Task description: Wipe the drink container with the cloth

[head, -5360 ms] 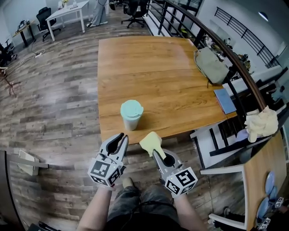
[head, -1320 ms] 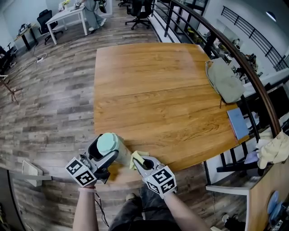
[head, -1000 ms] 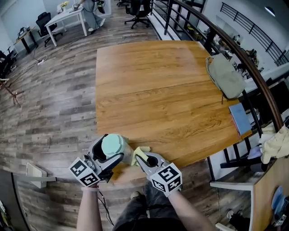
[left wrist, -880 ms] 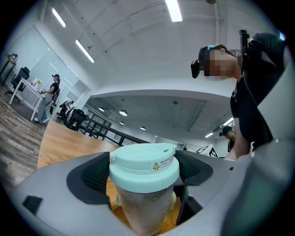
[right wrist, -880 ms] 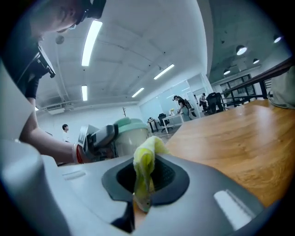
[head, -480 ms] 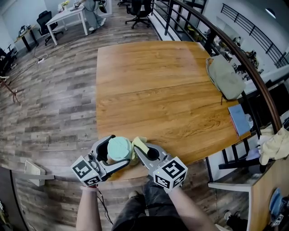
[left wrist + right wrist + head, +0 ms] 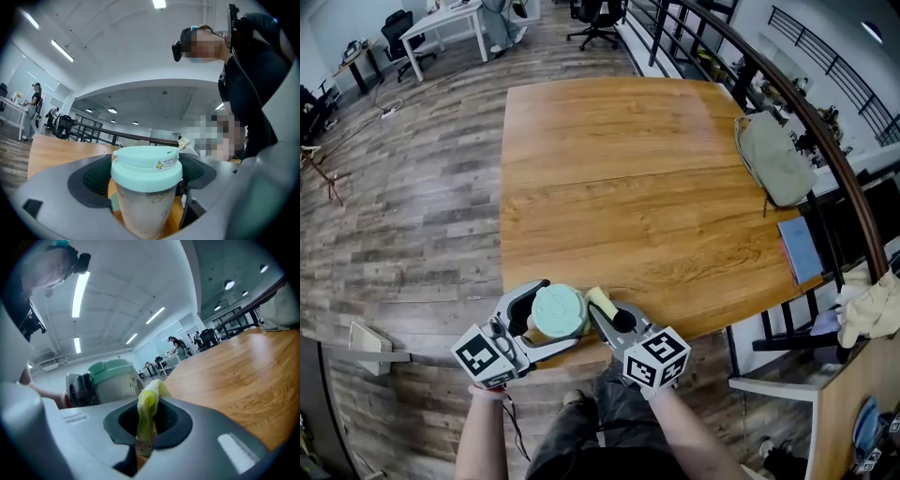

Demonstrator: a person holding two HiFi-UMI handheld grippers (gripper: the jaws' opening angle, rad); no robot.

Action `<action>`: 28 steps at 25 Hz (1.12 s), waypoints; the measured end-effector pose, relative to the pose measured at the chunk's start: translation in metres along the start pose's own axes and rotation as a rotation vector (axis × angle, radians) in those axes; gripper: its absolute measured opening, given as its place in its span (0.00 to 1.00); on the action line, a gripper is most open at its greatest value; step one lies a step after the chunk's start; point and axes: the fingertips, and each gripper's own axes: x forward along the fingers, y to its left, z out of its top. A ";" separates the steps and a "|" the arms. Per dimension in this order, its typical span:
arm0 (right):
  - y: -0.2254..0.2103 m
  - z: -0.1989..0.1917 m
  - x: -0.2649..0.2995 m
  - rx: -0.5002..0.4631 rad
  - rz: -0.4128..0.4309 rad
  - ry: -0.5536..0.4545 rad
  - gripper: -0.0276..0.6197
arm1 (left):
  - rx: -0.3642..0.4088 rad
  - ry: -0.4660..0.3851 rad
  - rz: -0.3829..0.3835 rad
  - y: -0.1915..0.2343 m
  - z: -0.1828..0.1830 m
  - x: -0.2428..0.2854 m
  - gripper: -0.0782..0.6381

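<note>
A pale drink cup (image 7: 558,312) with a mint-green lid is held just above the near edge of the wooden table (image 7: 628,178). My left gripper (image 7: 562,310) is shut on its body. In the left gripper view the cup (image 7: 146,197) stands upright between the two dark pads (image 7: 92,176). My right gripper (image 7: 602,315) is shut on a yellow cloth (image 7: 599,301), which presses against the cup's right side. In the right gripper view the cloth (image 7: 149,404) sticks up from the jaws, with the cup (image 7: 112,381) just behind it to the left.
An olive bag (image 7: 773,159) and a blue notebook (image 7: 800,248) lie near the table's right edge. A dark railing (image 7: 806,122) runs behind them. A cream bundle (image 7: 872,311) sits on furniture at far right. Wood-plank floor (image 7: 403,197) spreads to the left.
The cup, at first standing free on the table, was taken by my left gripper and lifted. Over the last second the cup and cloth came together and shifted slightly right.
</note>
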 end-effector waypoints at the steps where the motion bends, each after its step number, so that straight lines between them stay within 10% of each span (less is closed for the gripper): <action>1: -0.003 -0.006 0.000 0.011 -0.006 0.012 0.08 | 0.001 -0.002 0.000 -0.002 0.000 0.001 0.72; 17: -0.031 -0.065 0.006 0.007 -0.130 0.241 0.08 | -0.019 0.017 -0.008 -0.020 -0.005 0.007 0.72; 28: -0.025 -0.030 -0.023 -0.032 -0.159 0.133 0.08 | -0.015 0.053 0.217 -0.023 -0.014 0.000 0.72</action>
